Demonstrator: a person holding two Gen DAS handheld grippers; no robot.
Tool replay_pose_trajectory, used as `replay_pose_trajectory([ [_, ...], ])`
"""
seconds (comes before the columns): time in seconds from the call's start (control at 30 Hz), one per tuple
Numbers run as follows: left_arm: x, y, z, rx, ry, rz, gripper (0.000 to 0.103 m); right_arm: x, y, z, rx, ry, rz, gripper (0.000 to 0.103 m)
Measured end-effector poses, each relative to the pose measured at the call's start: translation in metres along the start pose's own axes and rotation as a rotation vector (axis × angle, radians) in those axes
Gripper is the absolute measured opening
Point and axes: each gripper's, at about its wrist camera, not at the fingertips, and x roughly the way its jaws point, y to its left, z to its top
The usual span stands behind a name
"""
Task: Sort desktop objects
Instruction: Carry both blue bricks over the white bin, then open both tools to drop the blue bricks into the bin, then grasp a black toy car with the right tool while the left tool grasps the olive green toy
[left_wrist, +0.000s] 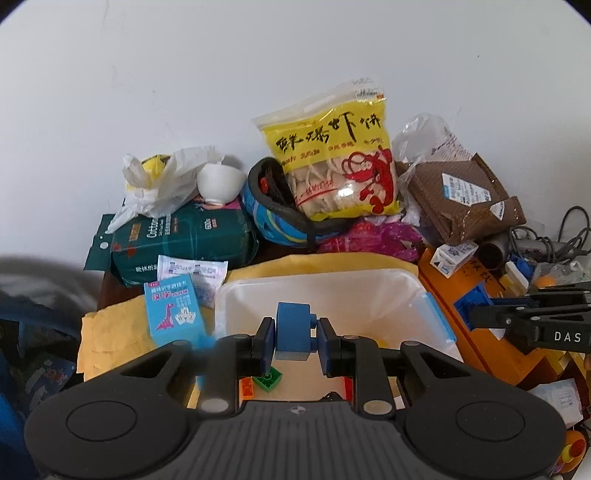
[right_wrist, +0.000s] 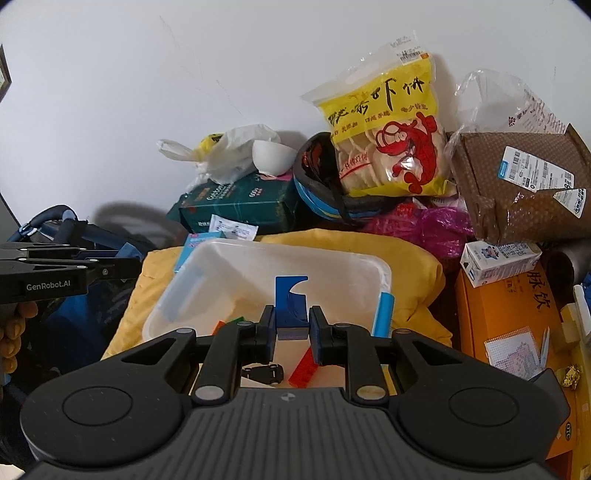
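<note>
- The left gripper (left_wrist: 294, 341) has its fingers (left_wrist: 266, 341) closed on a rounded blue block (left_wrist: 293, 334), held just above the white bin (left_wrist: 413, 291).
- The right gripper (right_wrist: 291, 328) has its fingers (right_wrist: 317, 332) clamped on a notched blue piece (right_wrist: 290, 302), also over the bin.
- Inside the bin lie a green brick (left_wrist: 267, 378), a red brick (right_wrist: 303, 369) and a small black car (right_wrist: 264, 371); sorting seems well begun.
- Both blue pieces are not yet dropped in.
- Around the bin, the bench is crowded: a snack bag (left_wrist: 332, 162), a milk carton (right_wrist: 498, 262), an orange box (right_wrist: 509, 317). Much seems left to sort.
</note>
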Motion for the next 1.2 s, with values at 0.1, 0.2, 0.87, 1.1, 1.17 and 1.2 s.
replay_pose_trajectory([
  [0.1, 0.007, 0.001, 0.001, 0.0, 0.013, 0.005, 0.027, 0.005, -0.003, 0.001, 0.002, 0.011, -0.007, 0.021],
  [0.2, 0.014, 0.003, 0.003, 0.002, 0.021, 0.006, 0.027, 0.011, -0.005, 0.003, 0.001, 0.02, -0.014, 0.021],
  [0.87, 0.006, 0.001, -0.016, 0.057, -0.054, 0.041, 0.064, 0.016, -0.008, -0.021, 0.013, 0.004, 0.009, 0.06],
  [1.1, -0.017, 0.0, -0.145, 0.134, -0.028, 0.018, 0.066, -0.003, 0.018, -0.151, -0.117, 0.067, 0.04, 0.062],
  [1.17, -0.023, 0.001, -0.185, 0.114, -0.004, 0.021, 0.066, -0.005, 0.026, -0.189, -0.109, 0.102, 0.034, 0.061],
  [1.2, -0.025, 0.003, -0.202, 0.095, 0.013, 0.014, 0.066, -0.005, 0.03, -0.207, -0.092, 0.12, 0.039, 0.061],
])
